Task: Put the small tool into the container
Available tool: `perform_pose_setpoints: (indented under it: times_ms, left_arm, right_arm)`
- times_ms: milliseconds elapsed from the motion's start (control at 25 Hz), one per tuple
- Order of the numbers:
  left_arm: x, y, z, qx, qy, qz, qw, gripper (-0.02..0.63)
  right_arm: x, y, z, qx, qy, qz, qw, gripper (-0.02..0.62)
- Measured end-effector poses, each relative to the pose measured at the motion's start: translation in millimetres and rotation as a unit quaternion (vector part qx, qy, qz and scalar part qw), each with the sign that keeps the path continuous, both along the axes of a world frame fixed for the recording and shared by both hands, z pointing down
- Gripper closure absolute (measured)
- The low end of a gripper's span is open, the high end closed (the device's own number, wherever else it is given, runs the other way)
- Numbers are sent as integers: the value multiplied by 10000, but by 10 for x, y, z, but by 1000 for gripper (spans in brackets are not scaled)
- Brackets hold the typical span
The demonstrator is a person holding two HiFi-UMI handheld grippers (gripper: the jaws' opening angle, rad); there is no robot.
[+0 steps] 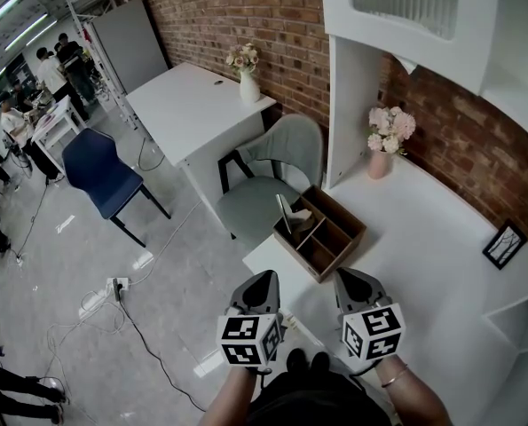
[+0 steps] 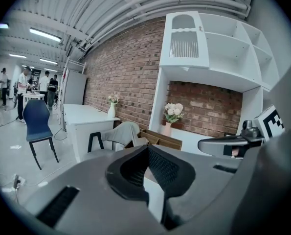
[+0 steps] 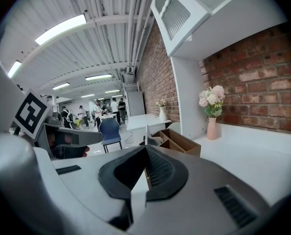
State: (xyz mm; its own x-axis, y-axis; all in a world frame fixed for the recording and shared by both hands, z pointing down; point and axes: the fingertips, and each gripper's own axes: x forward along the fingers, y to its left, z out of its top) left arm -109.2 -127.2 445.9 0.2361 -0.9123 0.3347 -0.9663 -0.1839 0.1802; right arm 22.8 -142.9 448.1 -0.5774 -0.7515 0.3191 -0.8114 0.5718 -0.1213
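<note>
We hold the left gripper (image 1: 266, 279) and right gripper (image 1: 345, 276) low, side by side, both with jaws pressed together and empty, pointing toward the box (image 1: 343, 254).

Honestly, nothing readable here: no words, brands or numbers anywhere. The only print is the black-and-white square code on the left marker cube (image 1: 246, 340) and the right marker cube (image 1: 373, 331). The little framed picture (image 1: 505, 243) might carry lettering, but it's too small to tell.
</note>
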Motion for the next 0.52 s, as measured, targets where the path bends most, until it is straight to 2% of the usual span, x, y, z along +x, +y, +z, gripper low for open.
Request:
perform_pose_setpoints:
  times_ms: [520]
  left_arm:
    - [-36,3,28,-12,-16,-18,10000,597]
  right_arm:
    - [21,-17,-14,48,-104,31,9999,592]
